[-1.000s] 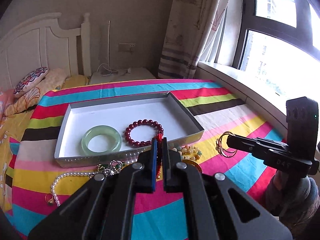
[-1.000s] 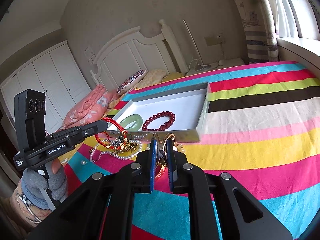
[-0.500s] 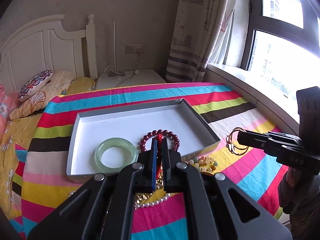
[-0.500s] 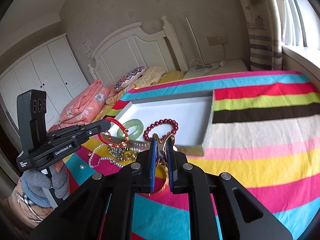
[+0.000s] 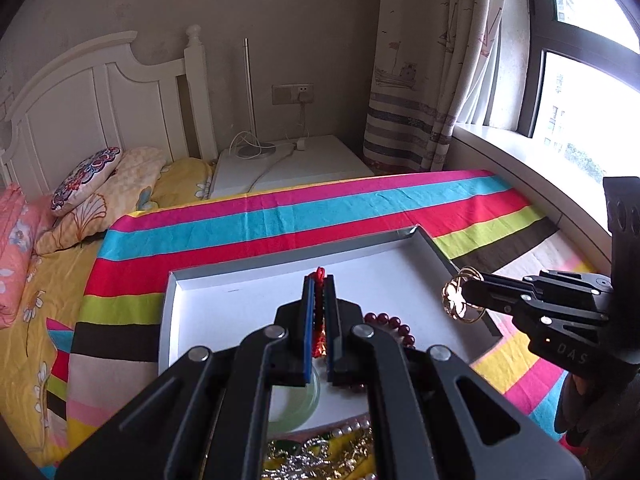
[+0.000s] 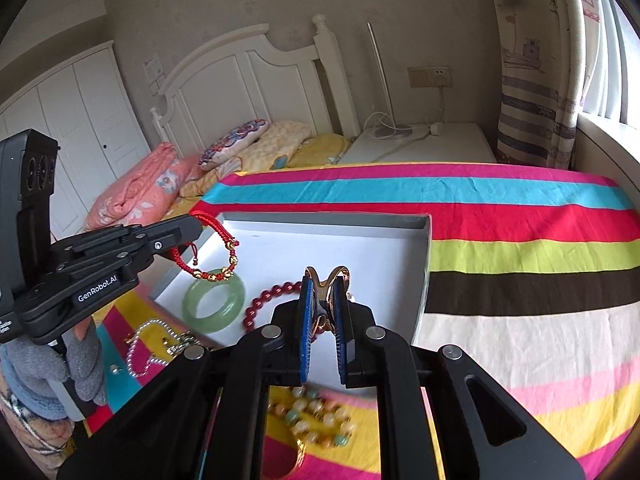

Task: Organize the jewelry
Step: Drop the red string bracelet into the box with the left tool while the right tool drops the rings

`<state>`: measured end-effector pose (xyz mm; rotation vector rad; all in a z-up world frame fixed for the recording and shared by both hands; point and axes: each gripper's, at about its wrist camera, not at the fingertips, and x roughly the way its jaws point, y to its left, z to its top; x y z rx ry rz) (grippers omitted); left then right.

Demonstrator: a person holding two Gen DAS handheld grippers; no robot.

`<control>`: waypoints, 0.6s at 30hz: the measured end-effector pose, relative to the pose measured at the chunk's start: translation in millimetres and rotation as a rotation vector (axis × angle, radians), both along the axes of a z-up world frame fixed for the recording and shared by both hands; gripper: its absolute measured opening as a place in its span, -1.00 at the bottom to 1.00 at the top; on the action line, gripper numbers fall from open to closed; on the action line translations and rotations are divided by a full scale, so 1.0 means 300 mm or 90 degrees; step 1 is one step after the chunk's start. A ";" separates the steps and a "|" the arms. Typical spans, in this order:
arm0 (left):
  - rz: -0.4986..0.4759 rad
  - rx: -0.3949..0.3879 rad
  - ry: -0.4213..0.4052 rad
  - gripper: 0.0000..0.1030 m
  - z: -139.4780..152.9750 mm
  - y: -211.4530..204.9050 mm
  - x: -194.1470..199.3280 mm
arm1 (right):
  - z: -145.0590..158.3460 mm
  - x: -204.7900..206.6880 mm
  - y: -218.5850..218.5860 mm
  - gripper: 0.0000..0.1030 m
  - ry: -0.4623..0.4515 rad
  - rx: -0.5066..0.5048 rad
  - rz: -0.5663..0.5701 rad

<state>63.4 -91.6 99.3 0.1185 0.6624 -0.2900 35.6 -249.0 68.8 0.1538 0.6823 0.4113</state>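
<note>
My left gripper (image 5: 319,280) is shut on a red cord bracelet (image 5: 319,322) with gold beads, which hangs above the white tray (image 5: 248,300); it also shows in the right wrist view (image 6: 218,254). My right gripper (image 6: 323,280) is shut on thin gold bangles (image 6: 326,280), held over the tray's (image 6: 312,240) near right edge; the bangles also show in the left wrist view (image 5: 460,300). A green jade bangle (image 6: 214,305) and a dark red bead bracelet (image 6: 266,302) lie in the tray.
On the striped cloth (image 6: 520,280) in front of the tray lie a pearl string (image 6: 140,344), gold and silver pieces (image 5: 316,456) and a pastel bead bracelet (image 6: 316,416). A bed with pillows (image 6: 240,144) and a white nightstand (image 6: 420,146) stand behind.
Both grippers have risen and moved forward over the tray, each still holding its piece. The red cord bracelet was lifted from the pile in front of the tray.
</note>
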 end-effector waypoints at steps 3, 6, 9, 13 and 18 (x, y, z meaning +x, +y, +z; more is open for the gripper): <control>0.011 0.006 0.008 -0.92 -0.014 -0.003 0.051 | -0.015 0.049 0.003 -0.79 0.009 -0.020 -0.016; 0.021 0.011 0.014 -0.92 -0.031 -0.007 0.094 | -0.028 0.088 0.006 -0.79 0.014 -0.040 -0.033; 0.032 0.009 0.018 -0.92 -0.043 -0.005 0.119 | -0.037 0.124 0.008 -0.79 0.017 -0.056 -0.049; 0.048 0.003 0.020 -0.91 -0.050 0.000 0.147 | -0.038 0.161 0.038 -0.79 0.009 -0.090 -0.058; 0.087 0.002 0.016 -0.08 -0.064 0.028 0.158 | -0.041 0.192 0.075 -0.75 0.000 -0.109 -0.044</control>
